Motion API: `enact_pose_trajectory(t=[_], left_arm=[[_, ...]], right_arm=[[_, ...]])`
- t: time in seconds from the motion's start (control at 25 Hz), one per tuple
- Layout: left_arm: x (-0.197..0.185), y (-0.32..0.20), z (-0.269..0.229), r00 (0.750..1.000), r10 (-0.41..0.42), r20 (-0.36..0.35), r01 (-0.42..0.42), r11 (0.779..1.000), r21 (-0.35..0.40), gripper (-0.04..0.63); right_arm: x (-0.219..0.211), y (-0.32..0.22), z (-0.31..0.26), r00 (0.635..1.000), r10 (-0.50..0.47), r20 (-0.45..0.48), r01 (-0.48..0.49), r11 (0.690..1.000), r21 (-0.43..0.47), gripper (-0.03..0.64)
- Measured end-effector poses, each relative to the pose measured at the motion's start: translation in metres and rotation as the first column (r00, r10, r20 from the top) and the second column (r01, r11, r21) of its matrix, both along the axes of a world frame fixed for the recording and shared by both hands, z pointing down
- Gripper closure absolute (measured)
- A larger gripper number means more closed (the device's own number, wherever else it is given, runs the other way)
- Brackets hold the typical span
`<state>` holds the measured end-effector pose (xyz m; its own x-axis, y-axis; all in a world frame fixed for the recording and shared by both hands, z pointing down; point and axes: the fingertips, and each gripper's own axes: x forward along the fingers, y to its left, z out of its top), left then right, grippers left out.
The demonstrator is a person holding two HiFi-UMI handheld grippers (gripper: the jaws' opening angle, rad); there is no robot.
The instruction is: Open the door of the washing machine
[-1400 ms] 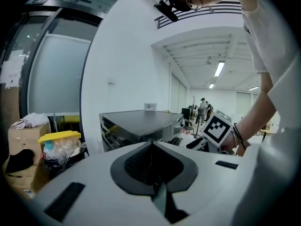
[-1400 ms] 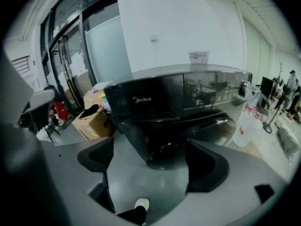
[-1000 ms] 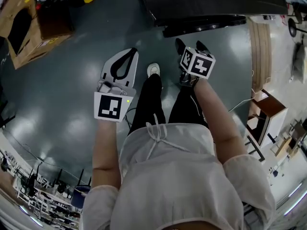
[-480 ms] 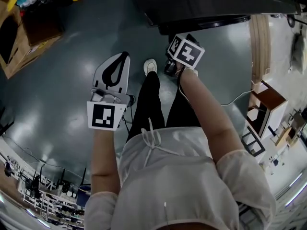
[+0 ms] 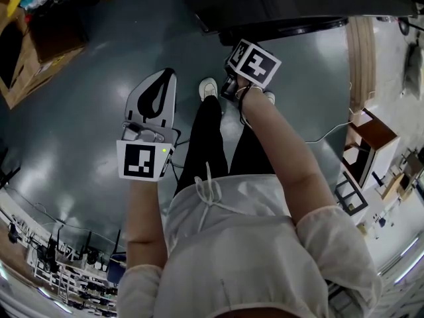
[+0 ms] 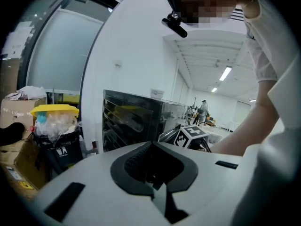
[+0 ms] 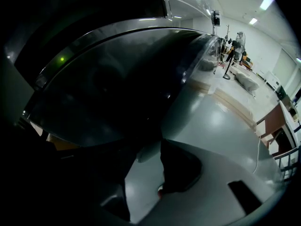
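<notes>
The washing machine (image 5: 291, 2) is a dark body at the top of the head view, with its round dark door (image 5: 285, 28) bulging out at the front. In the right gripper view that door (image 7: 117, 88) fills the picture. My right gripper (image 5: 230, 88) points steeply down at the door's lower edge. Its jaws have just been closing and stand partly closed (image 7: 146, 159) with the door's edge between their tips. It is too dark to see whether the pads press on it. My left gripper (image 5: 167, 74) hangs over the floor to the left, shut and empty (image 6: 151, 147).
Cardboard boxes (image 5: 33, 45) stand at the far left beside a yellow-lidded bin (image 6: 54, 126). A wooden board (image 5: 361, 65) and a small brown cabinet (image 5: 371, 144) stand on the right. The person's legs and a white shoe (image 5: 209, 88) are between the two grippers.
The right gripper has come in closer to the door front, dropped and rolled, and its marker cube now faces up more. The left gripper has sunk slightly.
</notes>
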<state>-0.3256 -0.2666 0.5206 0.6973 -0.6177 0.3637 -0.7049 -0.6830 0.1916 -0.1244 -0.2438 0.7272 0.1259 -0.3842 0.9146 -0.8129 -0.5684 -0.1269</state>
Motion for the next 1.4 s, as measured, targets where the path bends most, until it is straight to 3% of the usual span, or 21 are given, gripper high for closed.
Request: enact_pose_trajectory(t=[0.32,0.44,0.64,0.88,1.16,1.4], left_arm=[[-0.002,0.019,0.007,0.999,0.025,0.046,-0.024,1.0,-0.017,0.574],[0.009,0.026,-0.005,0.999,0.015,0.044,-0.016,0.999,0.029,0.574],[0.026,0.046,-0.001,0.988,0.105,0.113,-0.111,0.993,0.049,0.574],[0.067,0.068,0.008,0.971,0.198,0.132,-0.2,0.98,0.002,0.574],[0.142,0.097,0.008,0.949,0.294,0.109,-0.296,0.955,-0.005,0.574],[0.191,0.12,0.014,0.928,0.356,0.112,-0.357,0.934,-0.01,0.574]], right_arm=[[0.004,0.028,0.0,0.998,0.028,0.062,-0.029,0.999,0.019,0.468],[0.015,0.05,-0.003,0.997,0.02,0.072,-0.021,1.0,0.015,0.475],[0.021,0.082,0.002,0.994,-0.005,0.113,0.005,1.0,0.002,0.482],[0.031,0.113,0.001,0.987,-0.052,0.152,0.056,0.998,-0.02,0.486],[0.063,0.169,0.0,0.98,-0.022,0.195,0.033,0.998,-0.053,0.51],[0.102,0.213,0.003,0.987,-0.038,0.153,0.047,0.997,-0.056,0.52]])
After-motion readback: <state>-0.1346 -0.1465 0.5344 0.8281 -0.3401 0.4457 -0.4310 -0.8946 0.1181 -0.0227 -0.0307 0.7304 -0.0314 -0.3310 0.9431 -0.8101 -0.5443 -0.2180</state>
